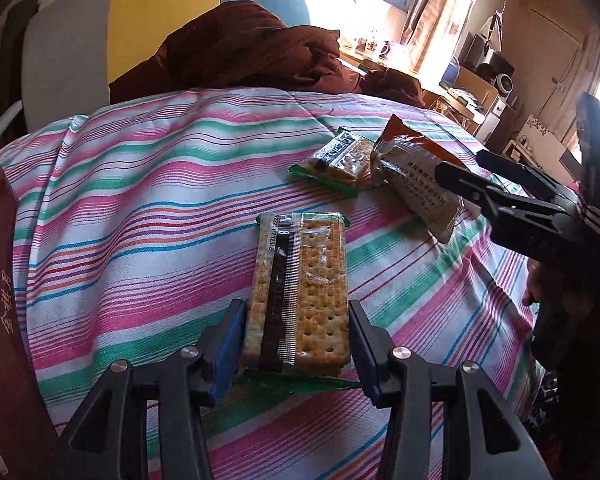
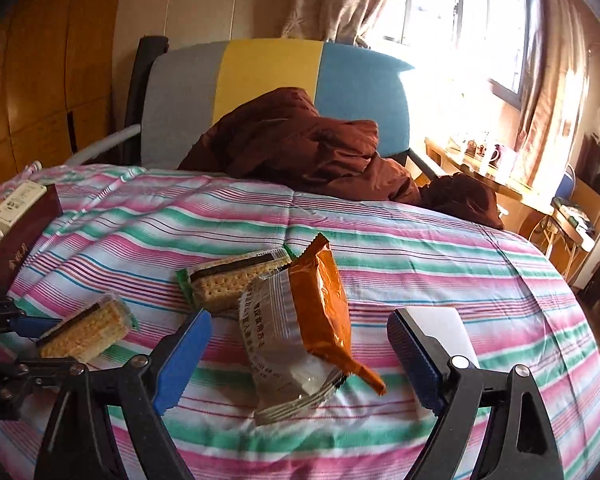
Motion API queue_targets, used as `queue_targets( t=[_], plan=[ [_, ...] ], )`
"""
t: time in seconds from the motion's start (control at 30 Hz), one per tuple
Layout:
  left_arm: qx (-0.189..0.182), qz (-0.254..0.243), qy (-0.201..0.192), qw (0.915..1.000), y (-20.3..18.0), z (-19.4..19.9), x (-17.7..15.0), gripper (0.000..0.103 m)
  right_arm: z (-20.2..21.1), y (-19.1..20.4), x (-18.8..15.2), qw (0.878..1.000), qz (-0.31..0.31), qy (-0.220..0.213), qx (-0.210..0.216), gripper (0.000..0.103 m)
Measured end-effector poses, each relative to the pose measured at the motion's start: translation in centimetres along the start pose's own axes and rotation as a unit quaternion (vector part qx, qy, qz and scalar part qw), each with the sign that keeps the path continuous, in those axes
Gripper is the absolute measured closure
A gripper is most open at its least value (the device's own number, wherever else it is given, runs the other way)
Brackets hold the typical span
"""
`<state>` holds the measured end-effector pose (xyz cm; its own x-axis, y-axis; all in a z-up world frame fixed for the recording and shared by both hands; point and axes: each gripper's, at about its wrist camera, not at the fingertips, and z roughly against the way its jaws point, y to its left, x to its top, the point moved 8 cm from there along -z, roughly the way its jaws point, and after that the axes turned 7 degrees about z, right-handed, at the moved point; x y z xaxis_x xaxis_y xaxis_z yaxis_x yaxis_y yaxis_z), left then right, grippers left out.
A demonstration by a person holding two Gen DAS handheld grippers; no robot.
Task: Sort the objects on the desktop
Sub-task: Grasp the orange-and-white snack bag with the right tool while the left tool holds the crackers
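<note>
A clear-wrapped cracker pack (image 1: 300,288) lies lengthwise between the blue pads of my left gripper (image 1: 296,320), which is shut on its long sides. From the right wrist camera, the same pack (image 2: 84,332) shows at the left, held in the left gripper's fingers (image 2: 32,326). A second cracker pack (image 1: 340,160) (image 2: 236,280) lies farther off on the striped cloth (image 1: 140,200). Leaning on it is an orange and grey snack packet (image 1: 420,188) (image 2: 320,312). My right gripper (image 2: 300,316) (image 1: 464,166) stands wide open, one pad on each side of this packet, touching nothing.
A dark red book (image 1: 0,280) (image 2: 16,248) lies at the cloth's left edge, with a white power strip (image 2: 18,200) on it. A brown jacket (image 1: 252,48) (image 2: 300,148) is heaped against a grey, yellow and blue chair back (image 2: 268,76). A white flat object (image 2: 440,320) lies behind the right finger.
</note>
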<state>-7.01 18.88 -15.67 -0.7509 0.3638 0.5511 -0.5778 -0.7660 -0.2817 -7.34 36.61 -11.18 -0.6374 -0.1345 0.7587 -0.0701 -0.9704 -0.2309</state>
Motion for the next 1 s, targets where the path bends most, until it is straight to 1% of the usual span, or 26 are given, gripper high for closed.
queue_targets(
  t=[0.1,0.17,0.2,0.27,0.37,0.53,0.77,1.0],
  plan=[
    [-0.008,0.005,-0.004,1.0,-0.1,-0.1,0.1,0.049,-2.0,0.1,0.1,0.999,0.036,0.027,-0.009,0.014],
    [-0.011,0.005,-0.007,0.9999,-0.2,-0.2,0.1,0.044,-2.8,0.5,-0.3,0.998,0.054,0.043,-0.01,0.018],
    [-0.013,0.006,-0.008,0.9999,-0.2,-0.2,0.0,0.041,-3.2,0.6,-0.5,0.997,0.062,0.051,-0.011,0.023],
    [-0.017,0.006,-0.011,0.9998,-0.4,-0.3,0.0,0.04,-3.4,0.8,-1.0,0.995,0.074,0.059,-0.024,0.035],
    [-0.017,0.005,-0.013,0.9997,-0.5,-0.4,0.0,0.039,-3.2,0.7,-1.5,0.995,0.075,0.059,-0.039,0.039],
    [-0.016,0.005,-0.016,0.9997,-0.6,-0.5,0.1,0.038,-2.3,0.3,-1.9,0.997,0.045,0.058,-0.03,0.04],
    [-0.007,0.004,-0.024,0.9997,-0.6,-0.2,-0.2,0.041,0.5,1.7,-3.3,0.999,-0.016,0.048,0.007,0.04],
    [0.002,-0.006,-0.031,0.9995,-0.4,1.1,-1.6,0.05,3.6,3.8,-5.2,0.997,-0.074,0.028,0.024,0.04]
  ],
)
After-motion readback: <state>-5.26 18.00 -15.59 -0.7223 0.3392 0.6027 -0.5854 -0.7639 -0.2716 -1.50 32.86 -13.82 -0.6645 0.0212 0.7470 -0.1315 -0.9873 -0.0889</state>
